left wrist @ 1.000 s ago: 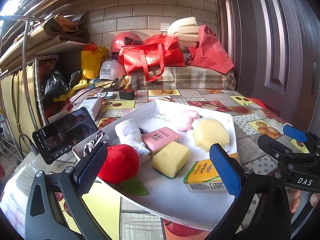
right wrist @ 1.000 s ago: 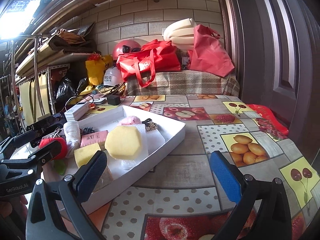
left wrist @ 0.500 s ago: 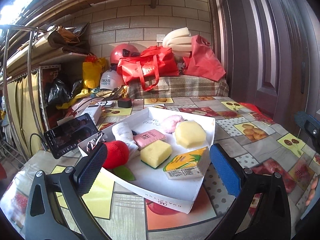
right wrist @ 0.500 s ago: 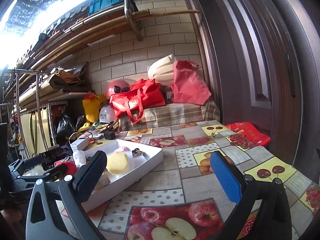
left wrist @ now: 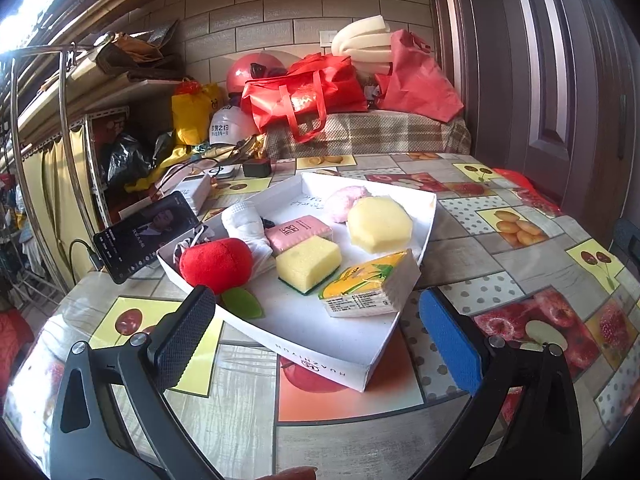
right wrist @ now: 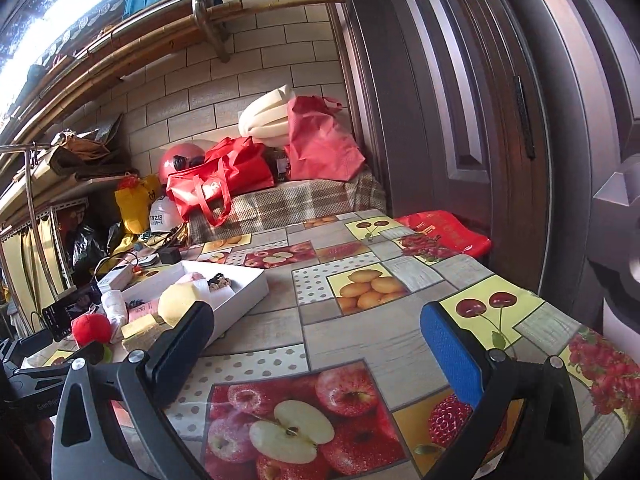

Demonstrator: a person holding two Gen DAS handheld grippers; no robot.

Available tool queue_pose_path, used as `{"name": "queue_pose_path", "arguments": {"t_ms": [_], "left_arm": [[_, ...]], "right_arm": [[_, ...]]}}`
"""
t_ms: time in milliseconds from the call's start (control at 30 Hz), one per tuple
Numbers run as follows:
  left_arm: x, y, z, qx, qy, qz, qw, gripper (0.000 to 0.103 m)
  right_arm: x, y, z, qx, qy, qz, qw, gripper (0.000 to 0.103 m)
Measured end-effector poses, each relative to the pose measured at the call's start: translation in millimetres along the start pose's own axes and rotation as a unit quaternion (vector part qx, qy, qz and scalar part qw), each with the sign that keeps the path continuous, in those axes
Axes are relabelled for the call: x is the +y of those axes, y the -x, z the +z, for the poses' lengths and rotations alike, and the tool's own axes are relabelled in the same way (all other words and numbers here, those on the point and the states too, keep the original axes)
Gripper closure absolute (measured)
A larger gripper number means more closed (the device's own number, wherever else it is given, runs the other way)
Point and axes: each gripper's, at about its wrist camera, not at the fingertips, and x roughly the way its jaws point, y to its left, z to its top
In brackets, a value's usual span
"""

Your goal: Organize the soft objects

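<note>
White tray (left wrist: 320, 364) on fruit-print tablecloth (left wrist: 360, 432), centre of left wrist view. Contents: red plush apple (left wrist: 216, 266) at 9 o'clock; yellow sponge (left wrist: 308, 263) central; tissue pack (left wrist: 370, 290) at 5 o'clock; round yellow sponge (left wrist: 379, 224) at 1 o'clock. Left gripper (left wrist: 316, 332) wide, empty, near tray's front corner. Right gripper (right wrist: 316, 340) wide, empty, over tablecloth, tray at its 9 o'clock.

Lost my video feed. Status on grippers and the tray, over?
Left hand-held gripper open, empty, short of the white tray. Right hand-held gripper open over bare tablecloth. Red plush apple, yellow sponge, tissue pack nearest. Path unobstructed.
</note>
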Motion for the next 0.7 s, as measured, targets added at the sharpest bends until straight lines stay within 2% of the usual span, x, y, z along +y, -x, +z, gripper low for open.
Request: {"name": "queue_pose_path", "arguments": {"t_ms": [133,533,700], "left_arm": [[-5,-3,0,0.008,-0.012,0.022,0.9996,0.000],[-9,-4,-1,0.011,-0.024,0.031,0.9992,0.000],[-9,-4,-1,0.012,-0.023,0.031,0.9992,0.000]], "right_arm": [[7,7,-2,-0.014,0.023,-0.006,1.000,0.000],[-5,6,0,-0.011,-0.005,0.016,1.000,0.000],[2,9,0,-0.019,0.009,0.012,1.000,0.000]]}}
